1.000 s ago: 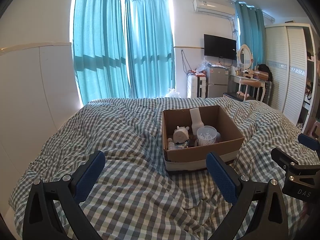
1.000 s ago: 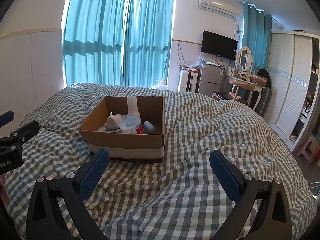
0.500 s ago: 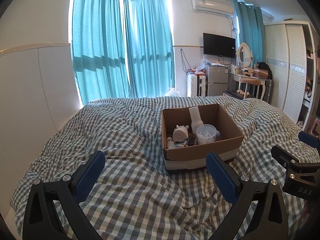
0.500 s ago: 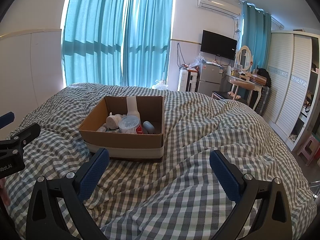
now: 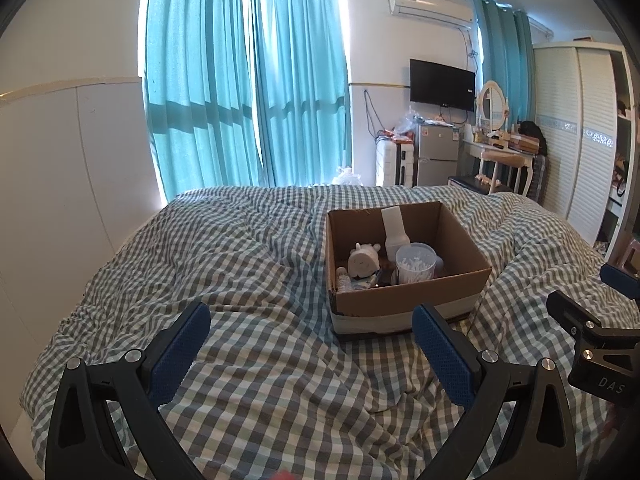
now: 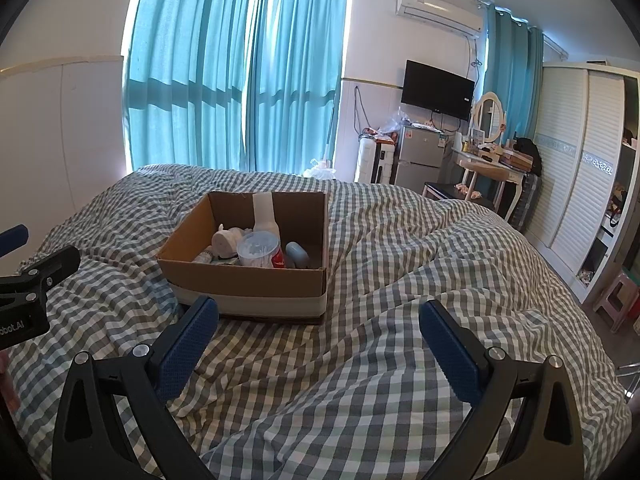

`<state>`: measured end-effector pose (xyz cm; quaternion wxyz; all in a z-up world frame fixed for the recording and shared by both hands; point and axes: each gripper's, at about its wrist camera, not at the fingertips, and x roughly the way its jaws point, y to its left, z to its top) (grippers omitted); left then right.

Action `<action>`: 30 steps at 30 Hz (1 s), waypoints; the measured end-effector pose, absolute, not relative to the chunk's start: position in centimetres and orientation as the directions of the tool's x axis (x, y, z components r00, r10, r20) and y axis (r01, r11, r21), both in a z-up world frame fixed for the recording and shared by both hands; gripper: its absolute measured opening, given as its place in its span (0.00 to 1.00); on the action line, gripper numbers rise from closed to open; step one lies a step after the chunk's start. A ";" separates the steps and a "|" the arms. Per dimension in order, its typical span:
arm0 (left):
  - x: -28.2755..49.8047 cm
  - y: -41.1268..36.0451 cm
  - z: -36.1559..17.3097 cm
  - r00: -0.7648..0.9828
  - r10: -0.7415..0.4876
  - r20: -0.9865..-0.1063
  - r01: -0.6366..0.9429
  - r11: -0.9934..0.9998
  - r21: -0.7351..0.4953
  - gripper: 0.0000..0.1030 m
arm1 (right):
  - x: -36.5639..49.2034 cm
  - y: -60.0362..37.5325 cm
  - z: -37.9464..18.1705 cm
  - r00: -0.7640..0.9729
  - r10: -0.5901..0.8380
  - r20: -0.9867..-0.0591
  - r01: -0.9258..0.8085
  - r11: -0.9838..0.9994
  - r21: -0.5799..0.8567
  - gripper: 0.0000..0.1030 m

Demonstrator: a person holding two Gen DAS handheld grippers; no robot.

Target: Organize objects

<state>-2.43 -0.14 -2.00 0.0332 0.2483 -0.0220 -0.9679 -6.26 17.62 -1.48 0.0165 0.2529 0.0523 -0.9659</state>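
A cardboard box sits on the checked duvet, its toiletries (bottle, cotton-swab tub) gathered inside. Left gripper and right gripper hover spread wide, grasping nothing, presumably readied for reaching.

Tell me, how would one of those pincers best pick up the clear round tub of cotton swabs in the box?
Probably by the upper wall of the cotton swab tub, coming straight down from above. It stands upright in the cardboard box, with the white bottle and the small white figurine crowding its sides, so only the top is free. The right gripper looks nearer.
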 end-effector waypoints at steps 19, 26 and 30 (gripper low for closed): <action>-2.3 -0.4 -2.2 -0.878 -0.079 -0.472 0.060 -0.997 0.057 1.00 | -6.1 17.9 -1.7 -0.867 0.002 -0.498 0.054 -0.994 -0.098 0.98; -2.3 -0.3 -2.4 -0.878 -0.078 -0.472 0.057 -0.997 0.058 1.00 | -6.1 17.9 -1.8 -0.866 0.002 -0.500 0.054 -0.994 -0.098 0.98; -2.4 -0.3 -2.4 -0.878 -0.078 -0.472 0.057 -0.997 0.058 1.00 | -6.1 17.9 -1.9 -0.866 0.002 -0.500 0.055 -0.994 -0.099 0.98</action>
